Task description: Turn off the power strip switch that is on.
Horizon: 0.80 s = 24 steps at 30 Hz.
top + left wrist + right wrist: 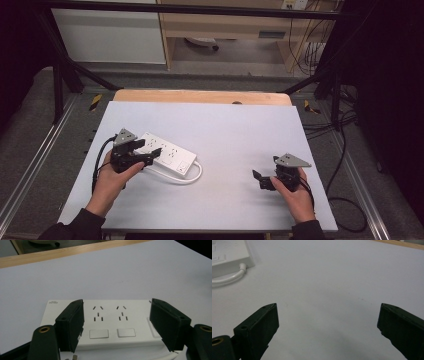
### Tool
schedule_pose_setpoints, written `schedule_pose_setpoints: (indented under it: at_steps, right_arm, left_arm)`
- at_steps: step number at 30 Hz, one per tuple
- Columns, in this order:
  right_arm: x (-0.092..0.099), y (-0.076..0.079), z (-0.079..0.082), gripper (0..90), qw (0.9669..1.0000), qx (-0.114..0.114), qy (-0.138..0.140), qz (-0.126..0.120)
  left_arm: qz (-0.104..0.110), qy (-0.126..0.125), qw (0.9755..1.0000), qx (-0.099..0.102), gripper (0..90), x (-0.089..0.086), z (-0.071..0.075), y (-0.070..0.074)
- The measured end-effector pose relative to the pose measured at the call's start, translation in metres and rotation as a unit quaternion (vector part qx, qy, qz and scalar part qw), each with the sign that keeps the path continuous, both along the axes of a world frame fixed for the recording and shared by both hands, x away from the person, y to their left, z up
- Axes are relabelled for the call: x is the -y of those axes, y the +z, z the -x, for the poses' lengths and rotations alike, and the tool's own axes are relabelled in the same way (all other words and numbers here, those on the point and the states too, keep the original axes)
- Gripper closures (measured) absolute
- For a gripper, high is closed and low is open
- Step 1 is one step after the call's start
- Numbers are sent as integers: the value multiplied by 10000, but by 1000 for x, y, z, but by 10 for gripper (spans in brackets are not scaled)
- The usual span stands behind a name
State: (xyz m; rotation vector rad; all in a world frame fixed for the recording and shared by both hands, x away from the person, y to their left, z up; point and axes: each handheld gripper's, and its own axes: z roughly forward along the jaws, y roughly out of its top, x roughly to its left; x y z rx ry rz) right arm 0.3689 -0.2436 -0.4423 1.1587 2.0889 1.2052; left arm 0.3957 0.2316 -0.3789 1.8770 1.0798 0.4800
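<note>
Fingers (71,325) of the left gripper (138,153) stand apart, one over each end of the near part of the power strip (167,153), with no pad pressing on it; we read them as open and poised above or just at its top face, and we cannot tell whether they touch it. Between them lie two socket groups and two rocker switches (99,334). Fingers (260,327) of the right gripper (263,180) are likewise spread, with bare table (225,125) between them and the strip well off to their far left.

Risks, as we judge them: if the left fingers close across the strip's length, they may not span it, and the pads would slide on the smooth white casing. A downward push could trip a switch unintentionally. The white cable (192,175) loops from the strip's end nearest the right gripper; dragging the strip could catch that loop, or twist the strip under the fingers.

Pose: the left hand (112,180) grips its tool from behind, forearm entering low, gripper pointing forward and slightly down over the strip. The right hand (295,192) rests low near the table, gripper aimed toward the strip.
</note>
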Motion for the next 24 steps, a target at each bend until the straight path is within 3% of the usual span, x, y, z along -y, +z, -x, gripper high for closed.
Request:
schedule_pose_setpoints:
  at_steps: [12, 24]
  right_arm:
    - [0, 0, 0, 41, 10000, -7, 1, 1]
    - [0, 0, 0, 41, 10000, 0, 2, 11]
  left_arm:
    - [-77, -51, 9999, -56, 358, 3, -2, -7]
    - [-166, -161, 9997, -66, 529, 8, -3, -12]
